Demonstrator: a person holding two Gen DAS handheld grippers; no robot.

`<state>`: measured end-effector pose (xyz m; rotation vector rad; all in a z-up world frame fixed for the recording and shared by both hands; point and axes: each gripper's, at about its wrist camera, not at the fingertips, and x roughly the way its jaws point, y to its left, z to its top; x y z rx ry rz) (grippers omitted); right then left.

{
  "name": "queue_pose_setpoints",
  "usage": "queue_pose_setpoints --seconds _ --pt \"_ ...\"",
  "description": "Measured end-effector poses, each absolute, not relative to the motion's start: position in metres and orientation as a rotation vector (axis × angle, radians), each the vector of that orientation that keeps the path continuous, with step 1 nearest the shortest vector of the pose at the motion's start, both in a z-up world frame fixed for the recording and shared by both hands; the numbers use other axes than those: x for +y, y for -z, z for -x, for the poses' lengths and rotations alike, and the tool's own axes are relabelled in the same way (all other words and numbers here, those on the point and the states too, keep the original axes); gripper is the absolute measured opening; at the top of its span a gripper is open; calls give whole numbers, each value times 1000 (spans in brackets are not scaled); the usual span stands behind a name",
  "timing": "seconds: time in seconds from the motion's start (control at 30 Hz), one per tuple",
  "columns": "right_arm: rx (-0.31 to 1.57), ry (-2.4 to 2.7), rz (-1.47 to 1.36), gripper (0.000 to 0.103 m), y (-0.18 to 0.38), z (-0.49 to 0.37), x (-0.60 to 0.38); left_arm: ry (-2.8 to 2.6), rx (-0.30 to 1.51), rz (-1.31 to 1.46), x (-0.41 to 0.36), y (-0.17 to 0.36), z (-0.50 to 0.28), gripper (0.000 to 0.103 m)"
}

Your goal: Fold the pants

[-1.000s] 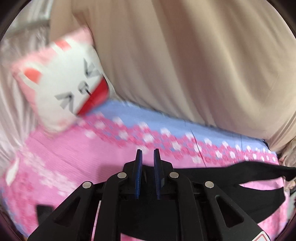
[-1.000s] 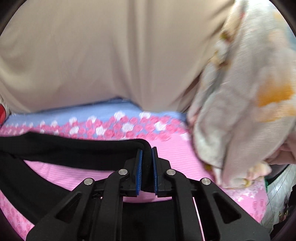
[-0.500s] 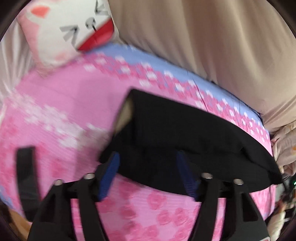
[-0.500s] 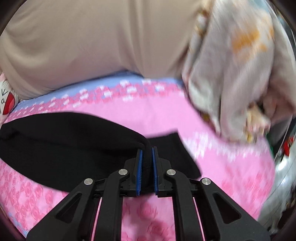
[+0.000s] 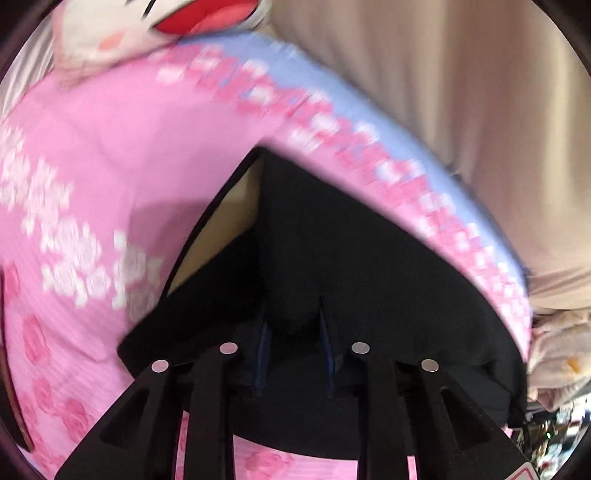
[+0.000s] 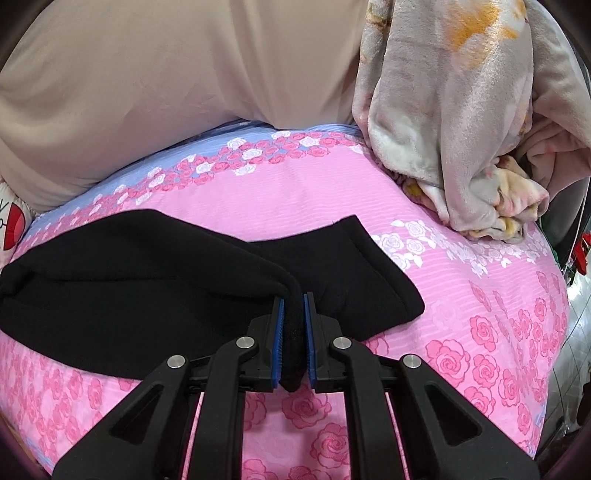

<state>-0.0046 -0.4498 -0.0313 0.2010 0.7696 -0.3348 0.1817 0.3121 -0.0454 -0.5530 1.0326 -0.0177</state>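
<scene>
Black pants [image 5: 369, 277] lie folded on a pink rose-print bed sheet [image 5: 110, 166], a tan lining showing at the open left end. My left gripper [image 5: 295, 332] points down onto their near edge. Its jaws are closing, and a fold of black cloth fills the gap between the blue pads. In the right wrist view the pants [image 6: 129, 295] stretch leftward across the sheet [image 6: 295, 192]. My right gripper [image 6: 293, 317] is shut on a pinch of their near edge, close to the right end.
A white and pink cat pillow [image 5: 166, 22] sits at the far left of the bed. A bunched floral blanket [image 6: 461, 129] lies on the far right corner. Beige cloth [image 6: 166, 92] hangs along the bed's far side.
The left gripper let go of the pants, opened wide, dropped toward the bed and narrowed over them. The right gripper lowered its end onto the sheet and stayed shut.
</scene>
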Motion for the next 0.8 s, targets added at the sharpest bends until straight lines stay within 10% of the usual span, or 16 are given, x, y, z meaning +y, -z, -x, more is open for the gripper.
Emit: queue_pose_setpoints --seconds 0.27,0.6,0.8 --pt "702 314 -135 10 -7 20 -441 157 815 550 341 -53 -111 8" --pt "837 353 -217 11 50 16 -474 -12 1077 635 372 74 -93 8" --pt "642 317 -246 11 -43 -2 -483 9 963 577 365 10 -120 8"
